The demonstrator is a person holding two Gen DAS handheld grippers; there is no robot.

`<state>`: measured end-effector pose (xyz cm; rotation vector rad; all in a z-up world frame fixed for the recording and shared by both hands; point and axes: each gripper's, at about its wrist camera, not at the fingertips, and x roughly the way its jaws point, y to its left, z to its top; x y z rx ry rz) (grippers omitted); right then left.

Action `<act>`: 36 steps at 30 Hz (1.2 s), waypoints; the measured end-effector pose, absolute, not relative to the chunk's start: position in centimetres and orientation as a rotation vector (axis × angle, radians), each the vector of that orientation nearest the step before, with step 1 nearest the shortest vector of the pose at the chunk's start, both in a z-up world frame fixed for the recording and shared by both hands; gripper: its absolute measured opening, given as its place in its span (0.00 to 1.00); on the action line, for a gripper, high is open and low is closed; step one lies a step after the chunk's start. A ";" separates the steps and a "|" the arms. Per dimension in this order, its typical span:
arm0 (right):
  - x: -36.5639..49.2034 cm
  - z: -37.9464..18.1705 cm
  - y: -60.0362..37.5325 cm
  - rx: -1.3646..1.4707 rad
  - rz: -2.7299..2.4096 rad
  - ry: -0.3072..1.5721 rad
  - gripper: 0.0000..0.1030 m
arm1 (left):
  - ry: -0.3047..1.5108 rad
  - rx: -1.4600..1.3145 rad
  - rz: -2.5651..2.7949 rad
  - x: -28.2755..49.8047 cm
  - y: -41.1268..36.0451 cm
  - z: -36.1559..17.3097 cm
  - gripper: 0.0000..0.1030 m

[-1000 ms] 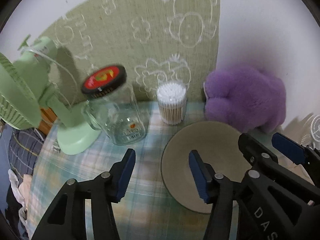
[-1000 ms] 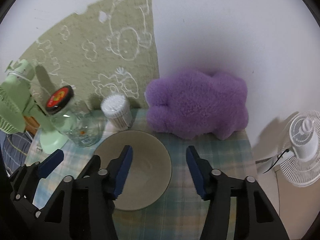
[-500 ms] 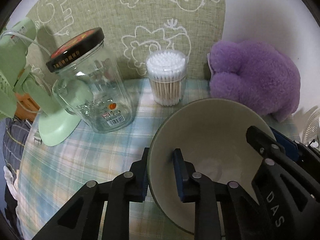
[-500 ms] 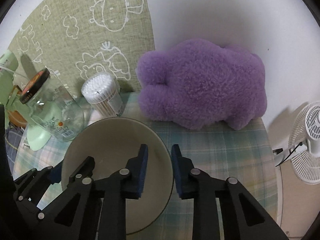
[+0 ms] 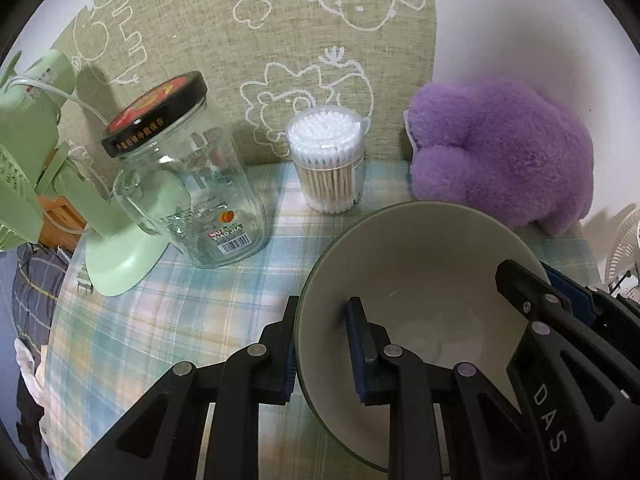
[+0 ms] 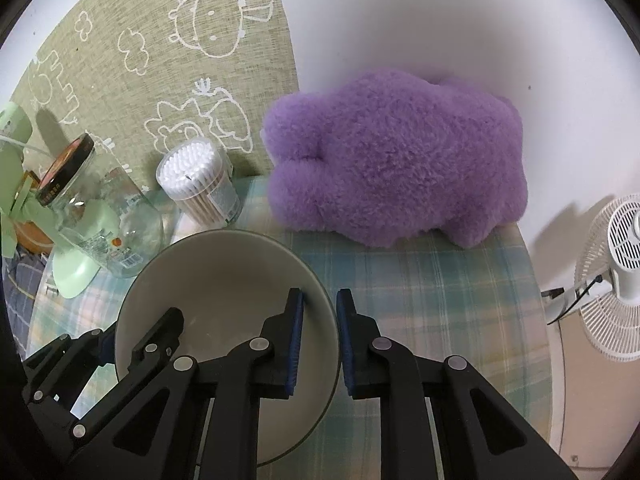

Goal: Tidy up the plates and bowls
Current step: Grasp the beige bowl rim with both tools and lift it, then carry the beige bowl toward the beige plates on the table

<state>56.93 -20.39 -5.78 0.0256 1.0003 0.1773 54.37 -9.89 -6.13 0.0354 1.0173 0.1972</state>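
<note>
A beige bowl (image 5: 424, 280) with a dark green outside stands on the plaid tablecloth. My left gripper (image 5: 322, 344) is shut on the bowl's left rim, one finger inside and one outside. My right gripper (image 6: 320, 326) is shut on the bowl's right rim (image 6: 320, 292) in the same way. The bowl also shows in the right wrist view (image 6: 224, 280). The right gripper's black arm shows at the right of the left wrist view (image 5: 560, 328). I cannot tell whether the bowl rests on the cloth or is lifted.
Behind the bowl stand a glass jar (image 5: 188, 172) with a black lid, a tub of cotton swabs (image 5: 326, 160) and a purple plush toy (image 5: 496, 152). A green desk fan (image 5: 48, 184) is at the left, a white fan (image 6: 616, 276) off the table's right edge.
Both grippers have moved down to the bowl and closed on its opposite rims. In the last half second the view pulled back slightly, the grips unchanged.
</note>
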 end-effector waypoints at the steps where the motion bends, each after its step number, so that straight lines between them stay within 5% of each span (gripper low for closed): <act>1: 56.7 -5.5 -20.5 0.025 0.175 0.994 0.20 | 1.016 0.035 0.196 54.2 -9.9 -5.9 0.19; 36: 43.1 7.4 -20.0 0.028 0.137 0.862 0.19 | 0.891 0.036 0.144 41.9 -8.9 6.4 0.20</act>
